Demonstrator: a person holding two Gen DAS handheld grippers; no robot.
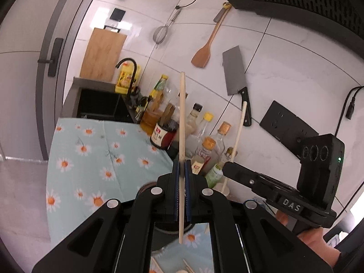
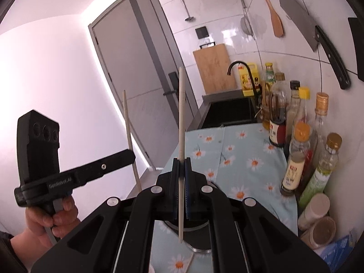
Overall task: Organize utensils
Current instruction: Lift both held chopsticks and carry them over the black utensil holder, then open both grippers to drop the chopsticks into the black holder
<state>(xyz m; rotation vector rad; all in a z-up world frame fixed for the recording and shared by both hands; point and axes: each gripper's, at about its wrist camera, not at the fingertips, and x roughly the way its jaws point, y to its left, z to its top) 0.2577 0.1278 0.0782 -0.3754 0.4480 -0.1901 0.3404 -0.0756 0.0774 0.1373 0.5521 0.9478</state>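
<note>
In the left wrist view my left gripper (image 1: pixel 181 166) is shut on a pale wooden chopstick (image 1: pixel 182 113) that stands nearly upright between the blue pads. To its right, my right gripper (image 1: pixel 227 168) carries a second chopstick (image 1: pixel 237 136). The right wrist view shows that second chopstick (image 2: pixel 181 113) clamped upright in the shut right gripper (image 2: pixel 181 163). The left gripper (image 2: pixel 133 155), held by a hand, is at the left with its chopstick (image 2: pixel 129 136). A dark round container (image 2: pixel 195 232) sits just under both grippers. Loose chopsticks (image 1: pixel 188 268) lie on the cloth below.
A daisy-print cloth (image 1: pixel 91 159) covers the counter. Several sauce and oil bottles (image 2: pixel 295 159) line the tiled wall, with jars (image 2: pixel 318 225) in the near corner. A black sink (image 1: pixel 100 104) and faucet lie beyond. A cleaver (image 1: pixel 234 72), spatula (image 1: pixel 202 54) and strainer hang on the wall.
</note>
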